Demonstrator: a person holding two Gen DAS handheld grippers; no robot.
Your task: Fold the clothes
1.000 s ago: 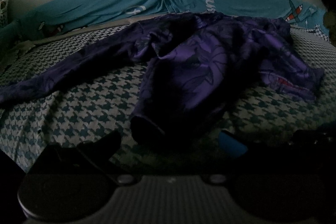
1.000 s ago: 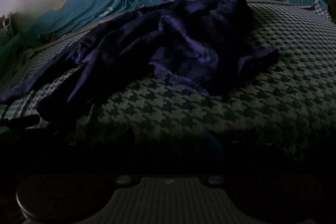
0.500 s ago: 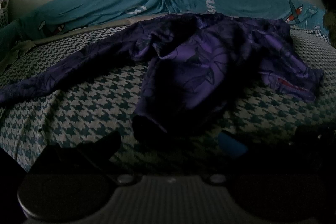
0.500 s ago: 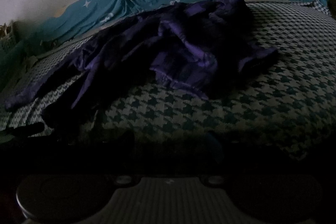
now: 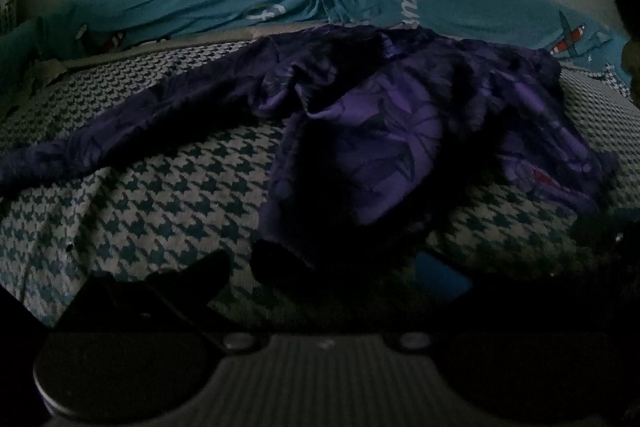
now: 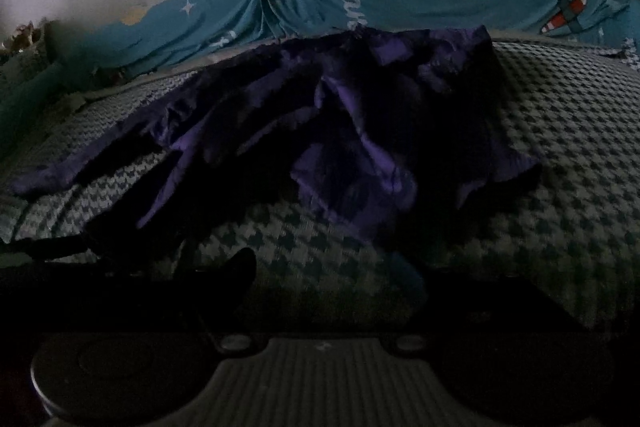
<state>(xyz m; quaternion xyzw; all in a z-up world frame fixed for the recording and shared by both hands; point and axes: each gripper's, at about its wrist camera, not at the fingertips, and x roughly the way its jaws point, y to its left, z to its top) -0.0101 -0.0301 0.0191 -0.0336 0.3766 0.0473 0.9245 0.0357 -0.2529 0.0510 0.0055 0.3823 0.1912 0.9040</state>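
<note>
On the houndstooth bed (image 5: 168, 195), spreading the crumpled purple garment (image 5: 380, 147) at frame centre came first, likely by its long sleeve (image 5: 120, 139) at left (both grippers' jaws stood apart, empty).

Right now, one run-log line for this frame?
stage: pre-grasp | crumpled purple patterned garment: unfolded on houndstooth bed cover | left gripper: open, empty | right gripper: open, empty

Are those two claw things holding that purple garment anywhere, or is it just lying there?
Nothing is held. The purple garment lies crumpled on the checked bed cover, and both the left gripper and the right gripper hang open, short of it.
</note>
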